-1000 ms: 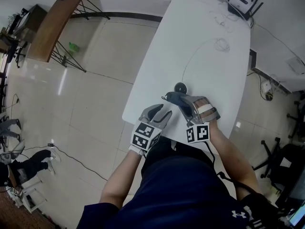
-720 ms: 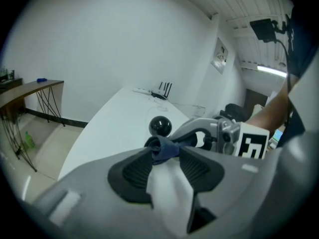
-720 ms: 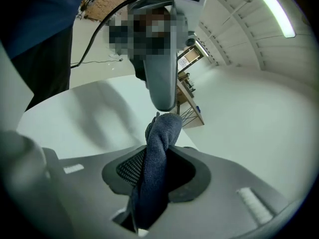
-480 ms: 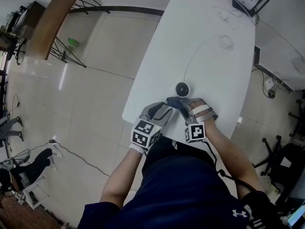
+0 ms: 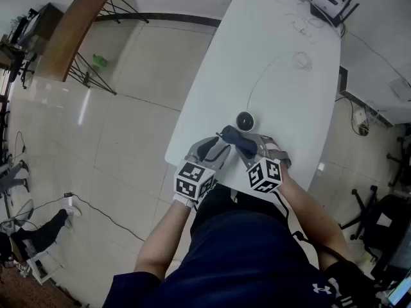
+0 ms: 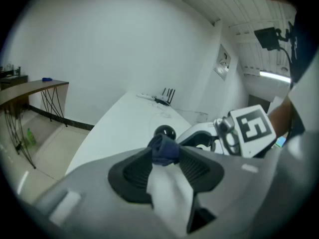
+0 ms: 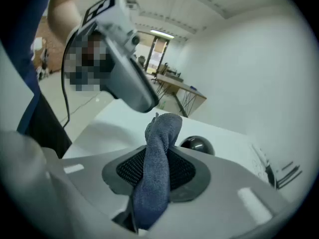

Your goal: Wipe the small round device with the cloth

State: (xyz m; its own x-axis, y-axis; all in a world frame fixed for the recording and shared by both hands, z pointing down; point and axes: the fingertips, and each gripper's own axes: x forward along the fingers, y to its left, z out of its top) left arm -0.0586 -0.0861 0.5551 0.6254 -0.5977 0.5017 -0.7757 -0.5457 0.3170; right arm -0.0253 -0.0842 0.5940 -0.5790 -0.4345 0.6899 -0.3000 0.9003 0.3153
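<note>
The small round black device [image 5: 244,120] sits on the white table [image 5: 276,37] just beyond both grippers; it also shows as a dark ball in the left gripper view [image 6: 165,132] and the right gripper view [image 7: 197,144]. My right gripper [image 5: 249,147] [image 7: 158,156] is shut on a dark blue cloth [image 5: 235,140] [image 7: 162,128], whose free end sticks up past the jaw tips. My left gripper [image 5: 215,149] [image 6: 165,157] stands open beside it. The cloth's end [image 6: 164,151] shows at the left jaws' tips, and I see no press on it.
A thin cable [image 5: 263,69] runs from the device toward the far end, where a white router [image 5: 326,4] with antennas stands. The table's near corner [image 5: 172,154] lies just left of my left gripper, above the tiled floor. A wooden table [image 5: 70,31] stands far left.
My right gripper has rolled and dipped slightly, and its marker cube now sits tilted. The cloth's end has swung over toward the left gripper. The left gripper has stayed in place.
</note>
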